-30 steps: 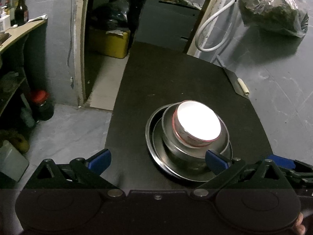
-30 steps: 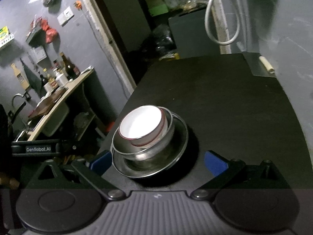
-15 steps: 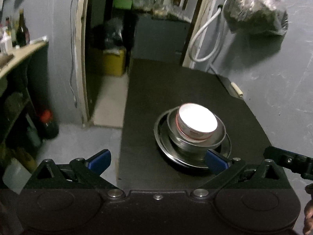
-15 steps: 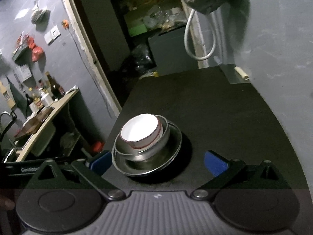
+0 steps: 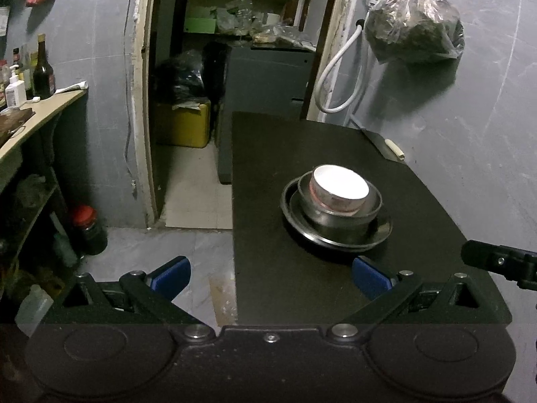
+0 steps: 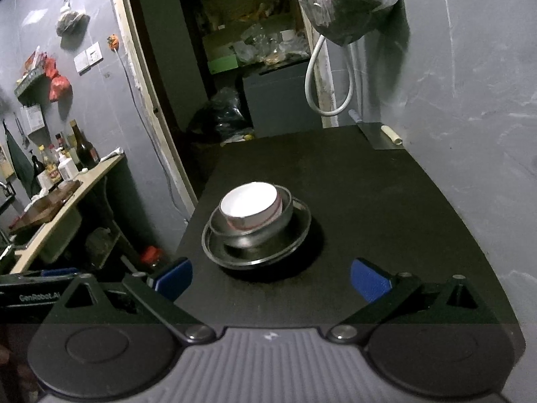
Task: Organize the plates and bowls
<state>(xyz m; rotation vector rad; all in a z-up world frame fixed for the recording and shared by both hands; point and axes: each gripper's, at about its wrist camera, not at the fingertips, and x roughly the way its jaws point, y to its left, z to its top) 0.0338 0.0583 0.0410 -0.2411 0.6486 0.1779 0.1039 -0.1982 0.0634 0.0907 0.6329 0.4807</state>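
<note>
On the black table (image 5: 302,295) (image 6: 386,208) stands one stack: a white bowl (image 5: 339,188) (image 6: 250,203) with a red band sits inside a steel bowl (image 5: 339,218) (image 6: 285,215), which rests on a steel plate (image 5: 379,231) (image 6: 298,235). My left gripper (image 5: 271,273) is open and empty, held back from the stack near the table's front left edge. In the right wrist view my right gripper (image 6: 271,278) is also open and empty, just in front of the stack. Part of the right gripper (image 5: 500,262) shows at the right edge of the left wrist view.
A cleaver (image 5: 386,144) (image 6: 382,136) lies at the table's far right corner. A bag (image 5: 412,27) (image 6: 349,0) and white hose (image 5: 335,77) hang on the wall behind. A counter with bottles (image 5: 43,70) (image 6: 80,149) stands left, a red-capped jar (image 5: 87,228) on the floor.
Both grippers have drawn back and up from the stack, so it looks smaller and farther away. The stack itself has not moved. Both grippers stayed open.
</note>
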